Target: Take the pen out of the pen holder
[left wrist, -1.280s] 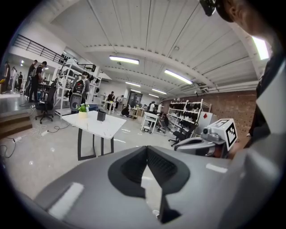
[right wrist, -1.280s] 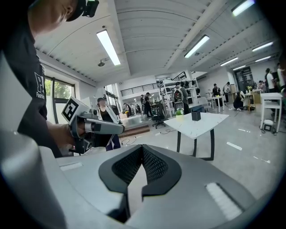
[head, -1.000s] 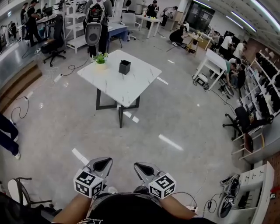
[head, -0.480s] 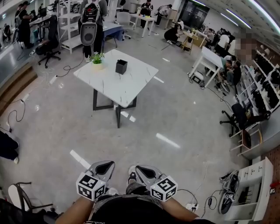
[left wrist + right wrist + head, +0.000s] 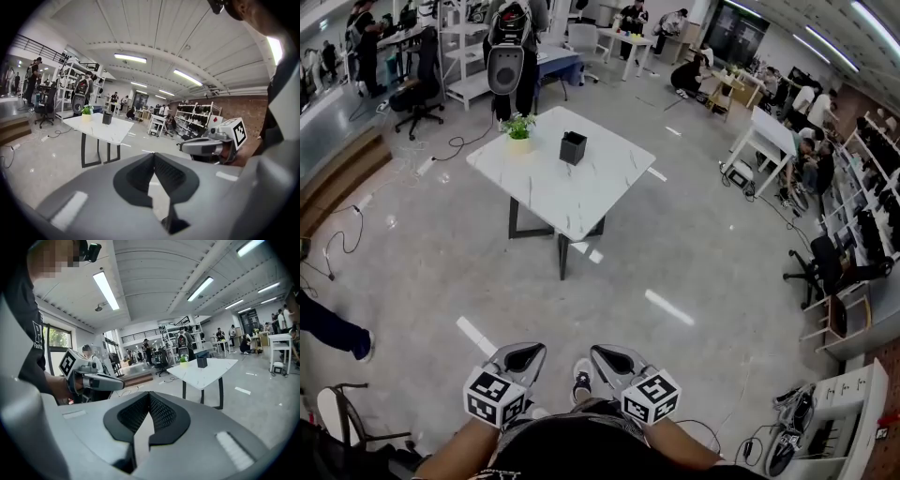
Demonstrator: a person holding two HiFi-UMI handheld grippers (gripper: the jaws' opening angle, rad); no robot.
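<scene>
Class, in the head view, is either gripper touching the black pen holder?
No, the left gripper and right gripper sit near the person's body, far from the pen holder on the table.

The table (image 5: 572,199) is white with grey veins, the pen holder (image 5: 573,147) black, the plant (image 5: 518,123) green.

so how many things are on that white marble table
2. A black pen holder stands near the far edge of the table, and a small potted plant sits at its far left corner. Anything smaller may be too small to see from here.
</scene>
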